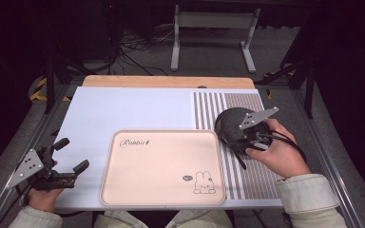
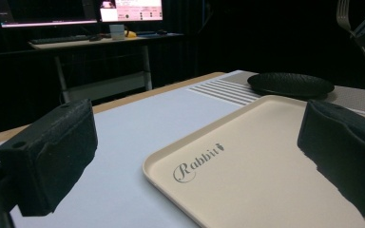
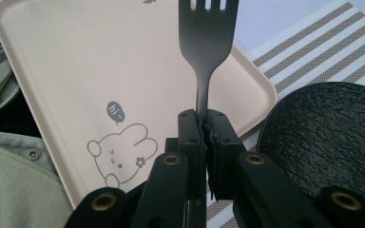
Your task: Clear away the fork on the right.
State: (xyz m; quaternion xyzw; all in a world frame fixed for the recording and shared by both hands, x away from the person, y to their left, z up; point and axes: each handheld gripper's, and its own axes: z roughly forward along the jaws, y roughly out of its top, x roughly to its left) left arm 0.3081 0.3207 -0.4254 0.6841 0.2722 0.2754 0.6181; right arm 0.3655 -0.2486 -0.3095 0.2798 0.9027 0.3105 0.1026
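A beige tray (image 1: 161,166) printed with "Rabbit" and a rabbit drawing lies at the table's front middle. Right of it, a black textured plate (image 1: 230,126) rests on a striped placemat (image 1: 247,102). My right gripper (image 1: 252,135) hovers over the plate's near edge, shut on a black fork (image 3: 204,42) by its handle. The tines reach out over the tray (image 3: 100,71), beside the plate (image 3: 332,137). My left gripper (image 1: 73,154) is left of the tray, open and holding nothing. Its jaws (image 2: 199,156) frame the tray (image 2: 247,156), the plate (image 2: 290,84) and the raised fork (image 2: 346,16).
A white mat (image 1: 123,109) covers the table's left and middle. The wooden table edge (image 1: 166,81) runs along the back. Beyond it are a white stand (image 1: 214,21) and floor cables. A desk with monitors (image 2: 81,12) stands in the background.
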